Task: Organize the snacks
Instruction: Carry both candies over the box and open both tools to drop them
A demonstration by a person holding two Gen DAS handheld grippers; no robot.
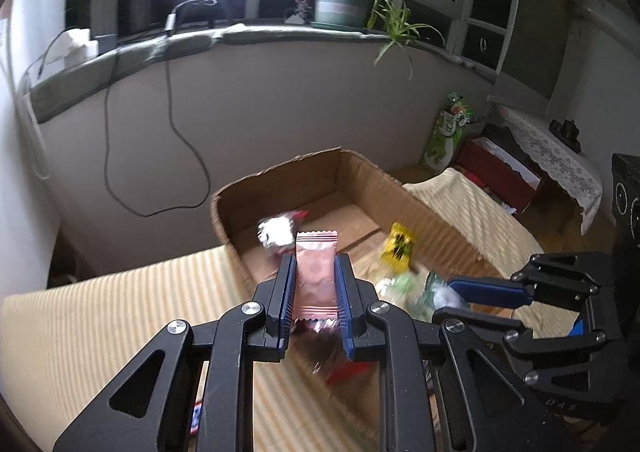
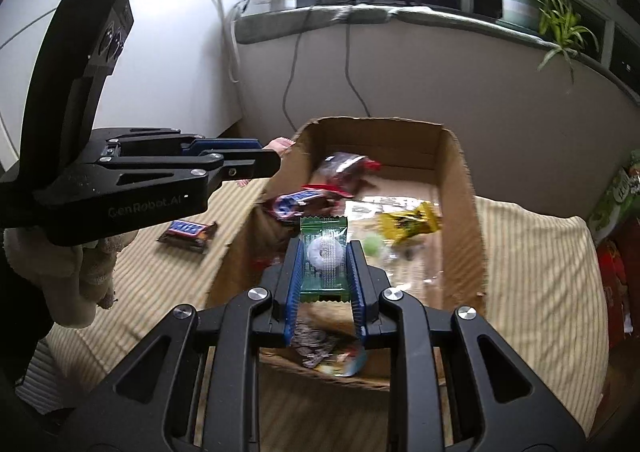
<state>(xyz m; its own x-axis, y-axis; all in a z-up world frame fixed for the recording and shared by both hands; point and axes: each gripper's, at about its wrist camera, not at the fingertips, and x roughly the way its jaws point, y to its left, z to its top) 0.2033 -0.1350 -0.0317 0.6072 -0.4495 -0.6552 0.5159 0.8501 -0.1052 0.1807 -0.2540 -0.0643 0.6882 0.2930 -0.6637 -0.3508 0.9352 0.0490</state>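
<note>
Left gripper point(image 1: 315, 284): jaws pinching a pink wrapped candy point(image 1: 316, 272) by its long edges, poised at the near-left rim of the cardboard box point(image 1: 280, 176), apparently for dropping in. Right gripper point(image 2: 325, 270): jaws clamped on a green wrapped mint point(image 2: 325, 252), held over the box interior, likely likewise for release. Box contents: yellow packet point(image 2: 408, 226), red packet point(image 2: 344, 168), blue-and-red wrapped bar point(image 2: 298, 202). Outstanding: chocolate bar point(image 2: 188, 234) on the striped cloth point(image 2: 532, 272), left of the box.

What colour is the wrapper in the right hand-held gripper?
Green, with a clear window showing a white ring candy. Best seen in the right wrist view.
</note>
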